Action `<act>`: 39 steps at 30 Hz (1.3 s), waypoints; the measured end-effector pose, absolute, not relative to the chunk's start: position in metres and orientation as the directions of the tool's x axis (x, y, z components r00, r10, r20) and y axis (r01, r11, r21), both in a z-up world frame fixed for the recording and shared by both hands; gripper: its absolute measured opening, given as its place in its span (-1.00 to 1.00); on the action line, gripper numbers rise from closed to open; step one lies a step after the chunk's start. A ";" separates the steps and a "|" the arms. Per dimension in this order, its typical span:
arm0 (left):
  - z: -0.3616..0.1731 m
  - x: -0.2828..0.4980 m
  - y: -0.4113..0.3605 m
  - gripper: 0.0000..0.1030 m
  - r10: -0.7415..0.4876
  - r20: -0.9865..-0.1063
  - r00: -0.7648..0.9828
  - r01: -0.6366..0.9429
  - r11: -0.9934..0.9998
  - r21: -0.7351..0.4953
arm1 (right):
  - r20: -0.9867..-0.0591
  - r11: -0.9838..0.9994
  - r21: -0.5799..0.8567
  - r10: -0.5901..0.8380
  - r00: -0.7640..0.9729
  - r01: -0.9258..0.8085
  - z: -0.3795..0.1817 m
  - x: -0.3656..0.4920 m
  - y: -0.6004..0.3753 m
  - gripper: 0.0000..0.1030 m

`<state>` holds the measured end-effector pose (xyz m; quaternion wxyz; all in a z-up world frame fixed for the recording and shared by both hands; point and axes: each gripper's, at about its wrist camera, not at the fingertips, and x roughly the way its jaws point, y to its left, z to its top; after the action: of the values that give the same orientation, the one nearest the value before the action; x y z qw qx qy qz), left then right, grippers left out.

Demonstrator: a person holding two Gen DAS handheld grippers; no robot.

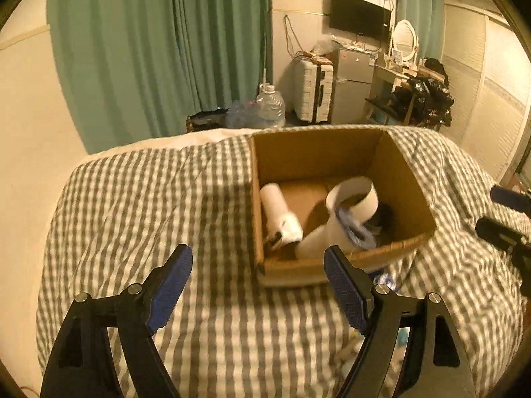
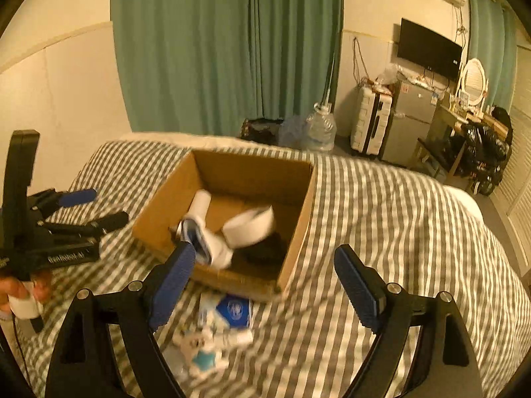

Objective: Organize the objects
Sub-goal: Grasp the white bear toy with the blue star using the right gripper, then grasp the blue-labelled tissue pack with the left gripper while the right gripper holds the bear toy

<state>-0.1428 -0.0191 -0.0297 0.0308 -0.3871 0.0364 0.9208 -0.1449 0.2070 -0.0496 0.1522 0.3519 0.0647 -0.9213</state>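
Note:
An open cardboard box (image 1: 315, 156) (image 2: 242, 172) sits on a grey-and-white checked bedspread (image 1: 132, 199). Inside lie a white roll (image 1: 280, 212), a curled white band (image 1: 353, 199) (image 2: 252, 225), a blue-and-white item (image 1: 356, 229) (image 2: 195, 235) and something dark (image 2: 265, 248). My left gripper (image 1: 259, 253) is open and empty just before the box's near left corner. My right gripper (image 2: 265, 252) is open and empty over the box's near edge. Blue-and-white packets (image 2: 229, 308) lie on the bed below it. Each gripper shows in the other's view (image 1: 507, 215) (image 2: 96, 209).
A person's hand (image 2: 13, 288) holds the left gripper's grip. Beyond the bed's far edge stand a green curtain (image 1: 159, 49), a water jug (image 1: 270, 106), a white suitcase (image 1: 313, 94) and a small fridge (image 1: 351, 86). A cluttered desk (image 1: 418, 96) is at the far right.

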 end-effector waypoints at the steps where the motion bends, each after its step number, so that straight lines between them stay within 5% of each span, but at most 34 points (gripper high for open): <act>1: -0.031 -0.135 -0.022 0.63 0.024 -0.715 -0.699 -0.081 -0.996 0.046 | -0.680 -0.943 -0.016 -0.233 -0.695 0.332 -0.055 -0.140 0.206 0.67; 16: -0.083 -0.102 -0.025 0.63 -0.006 -0.745 -0.667 -0.037 -0.998 0.042 | -0.863 -0.878 -0.008 -0.236 -0.447 0.479 -0.169 -0.114 0.152 0.66; 23: -0.106 -0.104 -0.028 0.63 0.023 -0.778 -0.628 -0.041 -0.999 0.003 | -0.912 -0.871 -0.008 -0.194 -0.360 0.491 -0.199 -0.121 0.139 0.37; 25: -0.108 -0.104 -0.028 0.63 0.026 -0.783 -0.622 -0.043 -0.999 0.000 | -0.921 -0.871 -0.017 -0.178 -0.347 0.491 -0.203 -0.123 0.138 0.18; 39: -0.103 -0.105 -0.001 0.63 0.048 -0.785 -0.617 -0.107 -0.994 0.023 | -0.857 -0.919 -0.011 -0.195 -0.478 0.395 -0.154 -0.115 0.179 0.16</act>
<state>-0.1053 -0.0012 -0.1033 0.0432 -0.4354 0.0339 0.8986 -0.1145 0.1787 -0.1539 0.1729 0.4809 0.1041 -0.8532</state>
